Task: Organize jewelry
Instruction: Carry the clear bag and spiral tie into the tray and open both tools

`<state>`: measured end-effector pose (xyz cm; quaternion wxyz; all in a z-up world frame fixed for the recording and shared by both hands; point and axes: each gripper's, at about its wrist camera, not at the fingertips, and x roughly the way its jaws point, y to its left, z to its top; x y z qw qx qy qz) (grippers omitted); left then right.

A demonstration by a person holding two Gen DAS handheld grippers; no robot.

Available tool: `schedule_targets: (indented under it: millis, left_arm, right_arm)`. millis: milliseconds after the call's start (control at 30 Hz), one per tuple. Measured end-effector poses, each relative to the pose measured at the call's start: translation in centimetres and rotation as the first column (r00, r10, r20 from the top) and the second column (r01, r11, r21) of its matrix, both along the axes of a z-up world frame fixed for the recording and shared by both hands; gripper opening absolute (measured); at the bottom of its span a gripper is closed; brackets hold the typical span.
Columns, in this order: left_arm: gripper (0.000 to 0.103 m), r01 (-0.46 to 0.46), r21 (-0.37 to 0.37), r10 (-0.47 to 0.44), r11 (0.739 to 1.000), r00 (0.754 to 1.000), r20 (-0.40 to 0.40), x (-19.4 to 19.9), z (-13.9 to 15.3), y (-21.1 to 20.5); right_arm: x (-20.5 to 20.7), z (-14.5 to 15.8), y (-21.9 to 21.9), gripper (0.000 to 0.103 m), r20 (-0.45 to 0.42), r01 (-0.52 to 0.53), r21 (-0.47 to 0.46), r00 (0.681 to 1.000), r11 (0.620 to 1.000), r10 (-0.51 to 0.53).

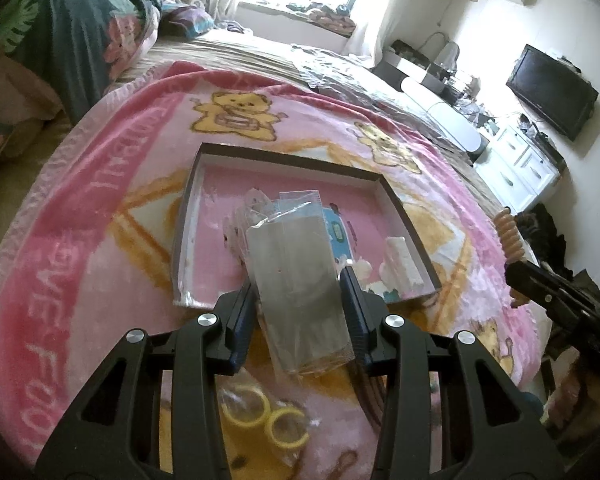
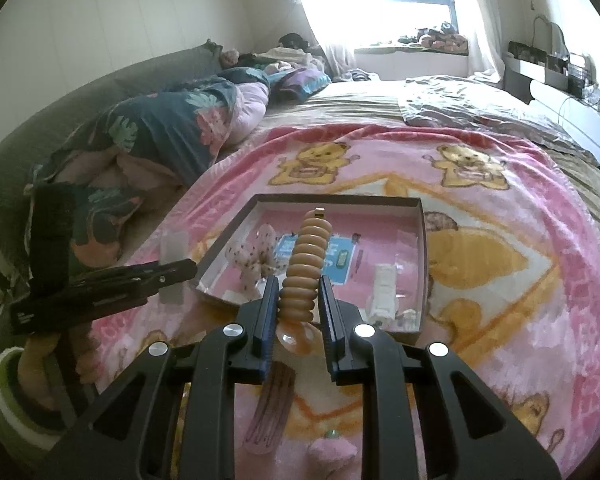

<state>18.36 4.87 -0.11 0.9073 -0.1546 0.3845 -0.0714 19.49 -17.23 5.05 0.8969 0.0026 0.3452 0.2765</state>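
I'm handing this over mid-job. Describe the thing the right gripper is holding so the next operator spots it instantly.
Find the pink teddy-bear blanket on the bed, then the shallow open box lying on it. In front of that box, the right gripper is shut on a bracelet of stacked tan rings. It stands upright, ribbed like a coil, unlike the flat clear packets in the box.

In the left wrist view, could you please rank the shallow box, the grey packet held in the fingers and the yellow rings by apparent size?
1. Shallow box
2. Grey packet, though nearness to the camera enlarges it
3. Yellow rings
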Motion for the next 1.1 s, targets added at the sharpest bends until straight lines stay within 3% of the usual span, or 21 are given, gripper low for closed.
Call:
schedule_targets:
  millis: [333,533,933,1100]
  left_arm:
    - [0.032,0.001,0.018,-0.001,1.0,1.0,-0.002,2.6,0.6,0.8]
    - [0.032,0.003,0.028,-0.003,1.0,0.999,-0.034,3.9,-0.5,1.2]
    - [0.032,0.004,0.064,0.005,0.998,0.991,-0.134,5.8,-4.8,2.3]
    - [0.032,0.0,0.088,0.012,0.996,0.99,-0.14,6.3,-5.2,2.8]
  right_arm:
    - [2.9,1.2,0.8,0.019,0.03,0.011,-0.007,0.999,1.0,-0.01]
    - [5.1,0.9,1.7,0.019,0.015,0.01,-0.02,1.0,1.0,-0.01]
    - [10.1,-3.6,5.2,0.019,-0.088,-0.041,-0.12,0.996,0.992,0.031]
    - [11.6,-5.7,6.0,0.019,-0.126,-0.043,-0.145,0.992,0.988,0.024]
